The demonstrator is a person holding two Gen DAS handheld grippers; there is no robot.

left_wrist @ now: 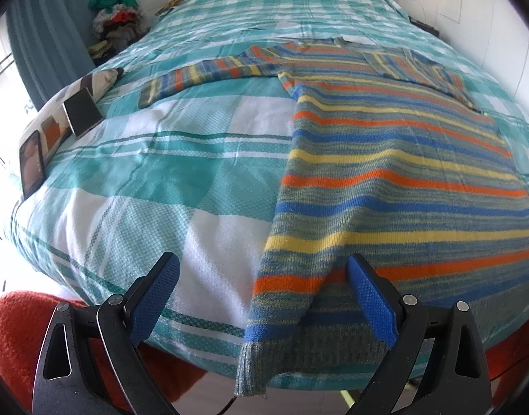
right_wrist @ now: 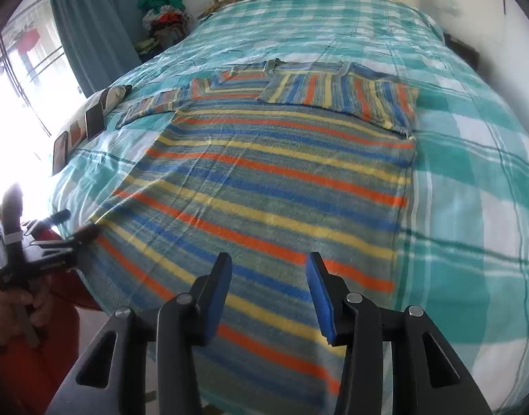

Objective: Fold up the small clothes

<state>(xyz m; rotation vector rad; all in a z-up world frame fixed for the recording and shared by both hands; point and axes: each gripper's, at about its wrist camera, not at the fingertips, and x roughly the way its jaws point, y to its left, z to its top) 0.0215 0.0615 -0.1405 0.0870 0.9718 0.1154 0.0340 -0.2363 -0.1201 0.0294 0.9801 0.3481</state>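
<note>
Straddling the striped knitted sweater (left_wrist: 385, 173) hem, spread left gripper (left_wrist: 264, 297) and right gripper (right_wrist: 269, 290) jaws risk snagging the checked teal bedspread (left_wrist: 167, 186).

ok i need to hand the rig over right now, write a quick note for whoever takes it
Left hand-held gripper: open, holding nothing, at the near left hem corner of the striped sweater, which hangs a little over the bed edge.
Right hand-held gripper: open, holding nothing, over the sweater's lower middle.
The sweater lies flat on the checked bedspread, collar toward the far end.
Done: right sleeve is folded in across the chest.
Left to do: left sleeve is stretched out sideways on the bedspread and needs folding in, then fold the body up from the hem.
</note>
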